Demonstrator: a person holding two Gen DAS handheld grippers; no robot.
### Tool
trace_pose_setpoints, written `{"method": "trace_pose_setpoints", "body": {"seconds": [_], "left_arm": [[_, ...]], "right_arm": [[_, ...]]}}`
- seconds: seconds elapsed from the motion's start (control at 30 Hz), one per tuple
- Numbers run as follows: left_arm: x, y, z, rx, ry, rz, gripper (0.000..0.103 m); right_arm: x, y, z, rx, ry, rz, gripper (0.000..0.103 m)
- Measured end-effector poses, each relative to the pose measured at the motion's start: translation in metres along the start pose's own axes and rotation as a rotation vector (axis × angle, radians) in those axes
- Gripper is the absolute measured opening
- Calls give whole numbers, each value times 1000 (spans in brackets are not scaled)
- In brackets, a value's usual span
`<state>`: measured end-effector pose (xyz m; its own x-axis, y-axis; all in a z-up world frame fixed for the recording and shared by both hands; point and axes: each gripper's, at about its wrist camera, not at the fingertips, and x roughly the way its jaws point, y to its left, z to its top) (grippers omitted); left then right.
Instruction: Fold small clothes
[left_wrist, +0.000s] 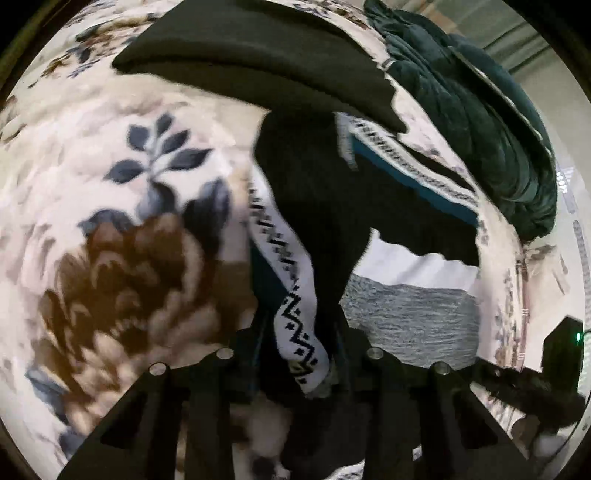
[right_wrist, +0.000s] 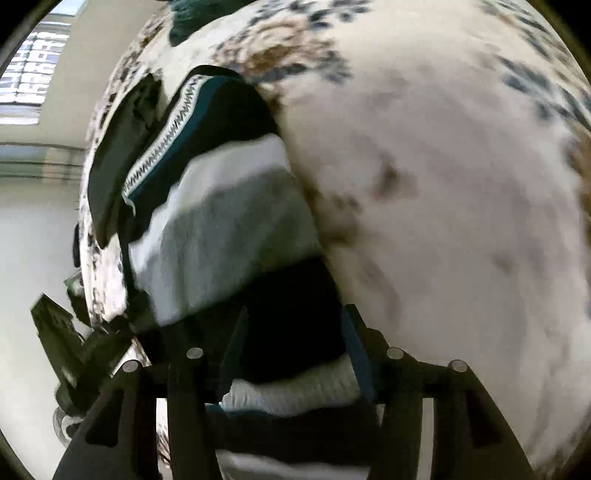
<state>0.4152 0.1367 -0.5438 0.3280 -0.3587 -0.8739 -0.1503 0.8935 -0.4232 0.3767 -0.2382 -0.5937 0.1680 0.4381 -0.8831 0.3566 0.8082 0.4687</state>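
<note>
A small knit sweater (left_wrist: 402, 221) with black, teal, white and grey bands and a zigzag-patterned trim lies on a floral blanket (left_wrist: 110, 206). My left gripper (left_wrist: 299, 354) is shut on its patterned edge (left_wrist: 295, 314) and holds that edge lifted. In the right wrist view the same sweater (right_wrist: 225, 221) hangs from my right gripper (right_wrist: 291, 354), which is shut on its black and white edge. The fingertips of both grippers are buried in fabric.
A folded black garment (left_wrist: 258, 59) lies on the blanket beyond the sweater. A dark teal quilted heap (left_wrist: 480, 122) sits at the right. The blanket (right_wrist: 461, 184) stretches to the right in the right wrist view. A window (right_wrist: 29, 74) and a wall are at the left.
</note>
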Motion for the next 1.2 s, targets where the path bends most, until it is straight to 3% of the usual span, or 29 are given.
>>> {"method": "trace_pose_setpoints", "body": {"seconds": [0.03, 0.07, 0.13, 0.2, 0.27, 0.3, 0.33, 0.37, 0.5, 0.6, 0.63, 0.73, 0.8, 0.87, 1.0, 1.07, 1.13, 1.2], "left_arm": [[0, 4, 0, -5, 6, -7, 30], [-2, 10, -1, -23, 14, -19, 30], [-9, 10, 0, -33, 30, -32, 32], [-19, 8, 8, -46, 56, -62, 38], [-35, -2, 22, -13, 17, -45, 61], [-40, -5, 32, 1, -11, -59, 63], [-38, -8, 41, 7, -22, -59, 63], [-33, -11, 55, 14, -28, -71, 63], [9, -18, 108, 60, -18, -48, 63], [52, -14, 138, 103, 33, 24, 63], [63, -11, 144, 103, 47, 32, 67], [72, -12, 154, 123, 64, 26, 69], [55, -17, 148, 146, 45, 13, 67], [26, -15, 132, 134, -1, -28, 67], [-8, -11, 93, 116, -19, -71, 69], [-2, -11, 73, 130, 14, -35, 69], [19, -7, 51, 174, 67, 76, 69], [28, 9, 42, 135, 81, 54, 71]], "right_arm": [[6, 3, 7, -15, -11, -29, 19], [15, 3, 11, -21, -22, -94, 9], [20, -12, 18, 31, -39, -181, 6], [23, -28, 21, 87, -8, -159, 6], [16, -31, 26, 105, 7, -106, 8], [7, -27, 30, 101, -10, -82, 19], [-2, -19, 36, 85, -33, -62, 41], [-6, -15, 41, 75, -48, -47, 49], [-1, 38, 87, -20, -87, 11, 52], [34, 80, 127, -121, -41, 35, 51], [45, 86, 144, -141, -35, 13, 51], [84, 92, 190, -166, -48, -183, 51], [85, 93, 203, -149, -36, -199, 51], [63, 98, 199, -159, -61, -170, 51], [13, 100, 156, -226, -92, -141, 51], [3, 96, 122, -245, -53, -126, 52], [14, 89, 91, -256, 32, -135, 52], [29, 76, 61, -291, 87, -198, 52]]}}
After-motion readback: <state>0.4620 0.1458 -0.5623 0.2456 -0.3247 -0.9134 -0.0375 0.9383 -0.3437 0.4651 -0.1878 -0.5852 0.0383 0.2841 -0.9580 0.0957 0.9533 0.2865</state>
